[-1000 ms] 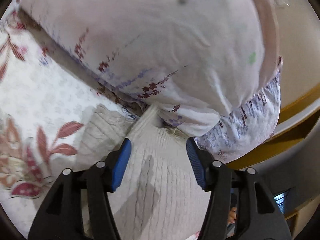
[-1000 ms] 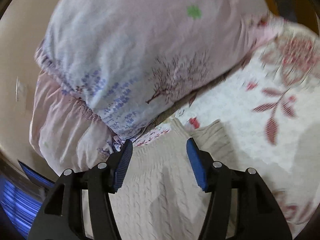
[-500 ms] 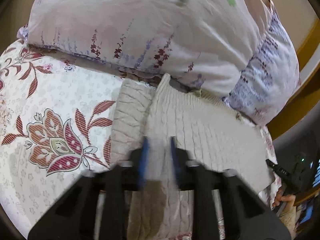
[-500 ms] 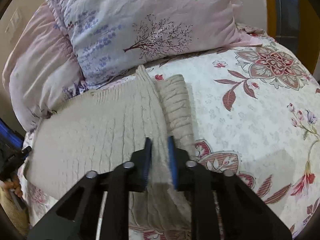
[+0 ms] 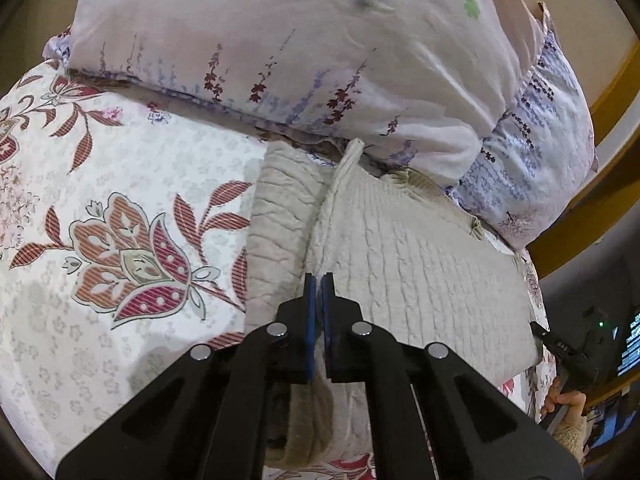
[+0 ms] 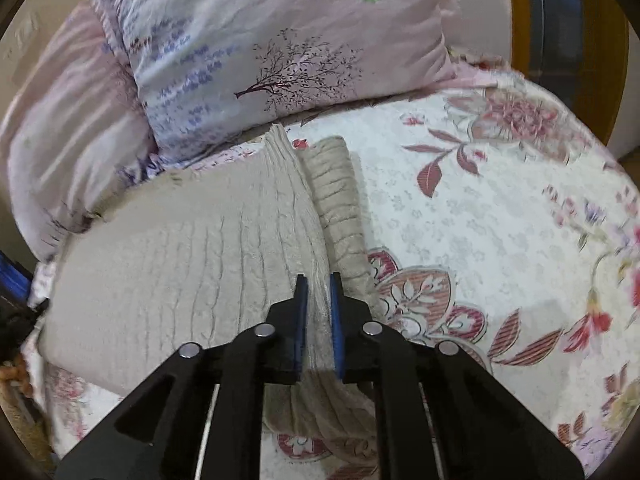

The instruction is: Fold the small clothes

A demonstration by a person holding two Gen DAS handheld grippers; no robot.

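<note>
Nearest in the left wrist view, the left gripper (image 5: 319, 280) has its jaws pressed together on a raised ridge of the cream knitted sweater (image 5: 420, 264), pinching the knit between the blue pads. Likewise, in the right wrist view the right gripper (image 6: 319, 282) pinches a thicker bunch of the same sweater (image 6: 180, 260), its jaws nearly together with fabric filling the gap. That sweater lies on the bed, on the floral bedspread (image 5: 120, 184), body spread flat to one side of the pinched ridge and a folded sleeve (image 6: 340, 200) lying along the other side, touching it. No containers show in either view. At the lower right edge of the left wrist view a hand (image 5: 566, 402) holds a black device near the bed's edge. Farther off, the sweater's far end reaches up to and slightly under a pale pillow (image 6: 280, 52) printed with purple sprigs and a dark tree; a second pinkish pillow (image 6: 68, 128) sits beside it on the left. Beyond them runs a wooden bed frame (image 5: 580, 240)
</note>
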